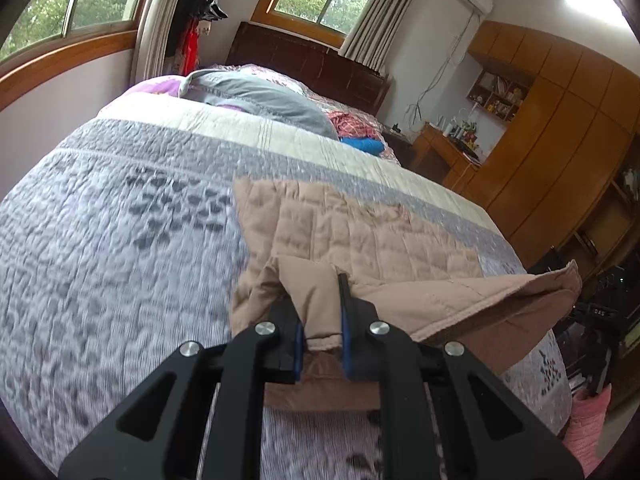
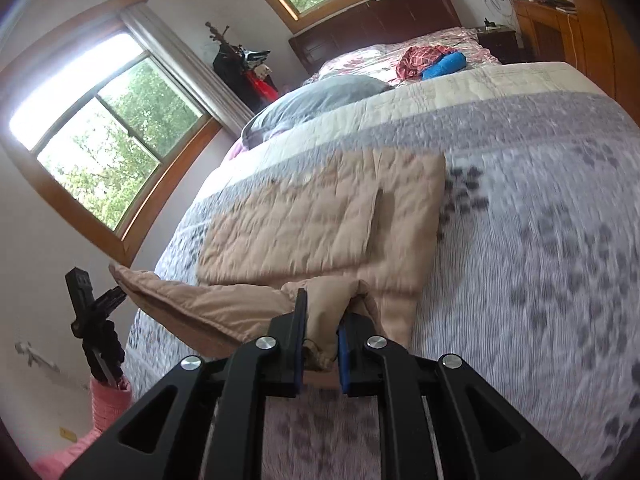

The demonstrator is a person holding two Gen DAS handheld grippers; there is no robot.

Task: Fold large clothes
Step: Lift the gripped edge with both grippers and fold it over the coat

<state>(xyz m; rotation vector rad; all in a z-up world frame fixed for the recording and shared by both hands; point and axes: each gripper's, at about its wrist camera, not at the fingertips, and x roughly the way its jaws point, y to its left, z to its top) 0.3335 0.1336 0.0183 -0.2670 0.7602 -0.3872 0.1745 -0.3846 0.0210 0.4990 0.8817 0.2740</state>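
Observation:
A tan quilted garment (image 1: 360, 232) lies spread on the grey patterned bedspread (image 1: 120, 240). My left gripper (image 1: 320, 300) is shut on a bunched corner of its near edge, lifted off the bed, and the cloth sags to the right. In the right wrist view the same tan garment (image 2: 320, 216) lies ahead, and my right gripper (image 2: 324, 312) is shut on another corner of the near edge. That edge hangs as a raised fold (image 2: 192, 304) to the left. The other gripper (image 2: 88, 300) shows small at the left.
A grey pillow (image 1: 260, 100) lies at the head of the bed with red and blue clothes (image 2: 432, 62) beside it. A dark headboard (image 1: 312, 64), windows and wooden wardrobes (image 1: 560, 120) ring the room. A pink basket (image 2: 108, 400) stands by the bed's foot.

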